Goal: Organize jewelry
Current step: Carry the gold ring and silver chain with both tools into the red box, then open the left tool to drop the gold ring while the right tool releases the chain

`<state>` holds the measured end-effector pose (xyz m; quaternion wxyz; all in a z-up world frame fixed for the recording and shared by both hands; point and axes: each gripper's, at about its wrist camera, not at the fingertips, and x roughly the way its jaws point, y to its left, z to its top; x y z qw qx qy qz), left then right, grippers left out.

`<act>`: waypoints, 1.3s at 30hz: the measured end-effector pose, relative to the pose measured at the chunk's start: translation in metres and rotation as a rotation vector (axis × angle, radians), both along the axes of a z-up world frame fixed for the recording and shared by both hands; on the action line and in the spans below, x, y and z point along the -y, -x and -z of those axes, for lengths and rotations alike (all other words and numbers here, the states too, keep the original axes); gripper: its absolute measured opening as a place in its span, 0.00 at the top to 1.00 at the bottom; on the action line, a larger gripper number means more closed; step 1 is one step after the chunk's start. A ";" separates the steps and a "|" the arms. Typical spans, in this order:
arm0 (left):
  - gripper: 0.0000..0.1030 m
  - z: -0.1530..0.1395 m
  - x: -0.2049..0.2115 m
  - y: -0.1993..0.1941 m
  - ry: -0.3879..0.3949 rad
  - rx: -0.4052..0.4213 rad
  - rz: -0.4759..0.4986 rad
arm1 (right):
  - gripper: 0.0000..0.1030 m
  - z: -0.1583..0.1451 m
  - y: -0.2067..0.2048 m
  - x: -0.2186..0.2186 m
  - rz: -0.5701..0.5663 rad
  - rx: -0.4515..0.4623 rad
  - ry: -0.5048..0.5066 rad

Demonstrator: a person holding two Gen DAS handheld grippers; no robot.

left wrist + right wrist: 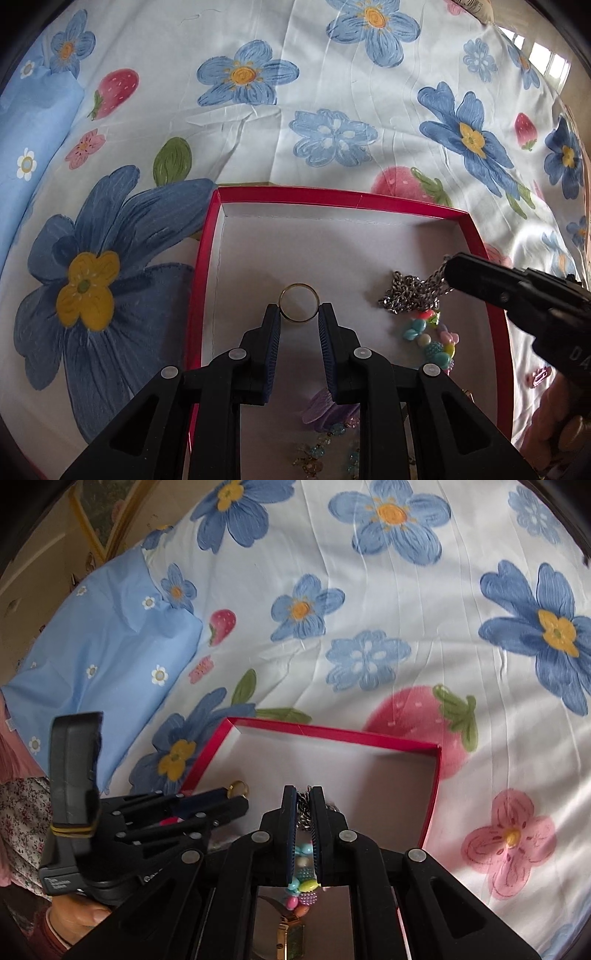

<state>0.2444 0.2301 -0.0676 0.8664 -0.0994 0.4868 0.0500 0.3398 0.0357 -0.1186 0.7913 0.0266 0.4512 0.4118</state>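
A red box (384,208) with a white floor lies on a flowered bedsheet. My left gripper (299,314) hangs over the box, its jaws closed on the sides of a gold ring (299,303). My right gripper (303,794) is shut on a silver chain (303,800); in the left wrist view its tip (452,271) holds the chain (413,291), whose lower part is bunched on the box floor at right. A bracelet of coloured beads (436,343) lies below the chain. A purple piece (325,410) and a blue bead strand (325,446) lie nearer me.
The box (332,733) sits on the bedsheet (332,92). A blue pillow (110,657) is at the left. A small pink item (540,376) lies on the sheet right of the box. A gold watch (291,934) shows under my right gripper.
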 end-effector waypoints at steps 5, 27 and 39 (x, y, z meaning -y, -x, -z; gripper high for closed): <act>0.79 0.001 0.006 -0.001 -0.043 -0.005 0.011 | 0.93 0.009 -0.002 -0.002 0.002 -0.018 0.020; 0.66 -0.001 0.009 0.002 -0.050 0.001 0.015 | 0.79 0.020 -0.006 0.002 0.019 -0.055 0.033; 0.49 -0.019 0.010 0.016 -0.056 0.039 0.009 | 0.70 0.000 0.000 0.012 0.030 -0.031 -0.004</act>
